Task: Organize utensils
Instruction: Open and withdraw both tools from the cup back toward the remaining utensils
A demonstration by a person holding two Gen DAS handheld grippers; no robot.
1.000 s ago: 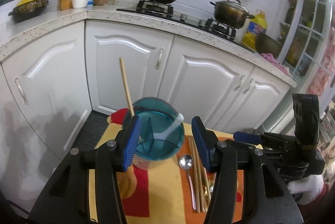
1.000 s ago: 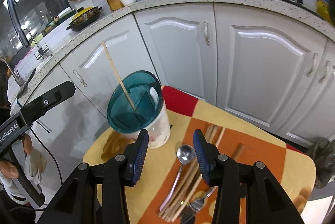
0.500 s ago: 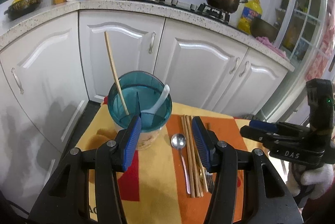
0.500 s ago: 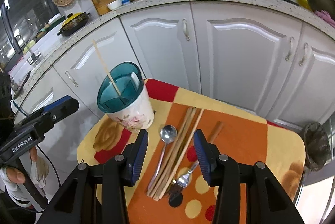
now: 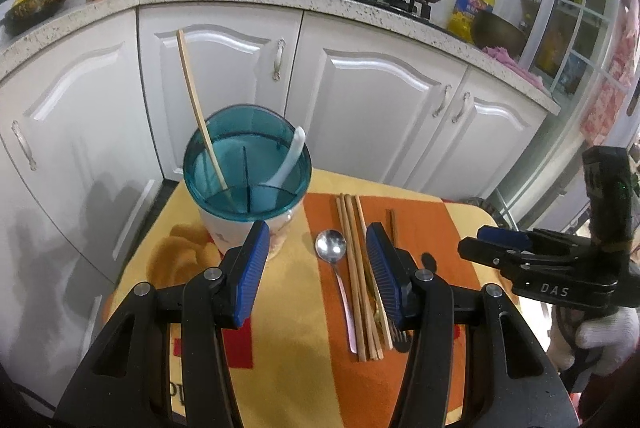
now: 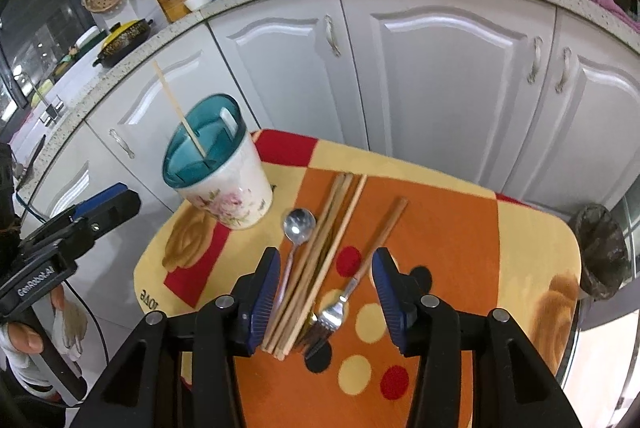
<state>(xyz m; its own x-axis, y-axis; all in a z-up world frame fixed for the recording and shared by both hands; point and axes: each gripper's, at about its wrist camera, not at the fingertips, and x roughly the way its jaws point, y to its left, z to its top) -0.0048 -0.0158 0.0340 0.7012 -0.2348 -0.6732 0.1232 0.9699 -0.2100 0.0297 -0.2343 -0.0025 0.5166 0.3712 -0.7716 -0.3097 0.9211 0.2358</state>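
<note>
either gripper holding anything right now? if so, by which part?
Nothing held. Left gripper hangs open and empty. Right gripper, jaws just opening wider, hangs open over the chopsticks and fork.

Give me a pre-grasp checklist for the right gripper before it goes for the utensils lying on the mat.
1. Right gripper free: ok. Its blue jaws have just been opening; nothing is pinched, though the bundle's ends sit between them.
2. Target in view: ok. The bundle of wooden chopsticks lies flat on the orange and yellow mat.
3. Neighbours: not ok. The metal spoon lies close on one side of the bundle and the wooden-handled fork on the other.
4. White floral holder with teal divided insert: ok, upright, holding one chopstick and a white spoon.
5. Left gripper: ok, open and empty.
6. Height above the bundle: cannot tell.
</note>
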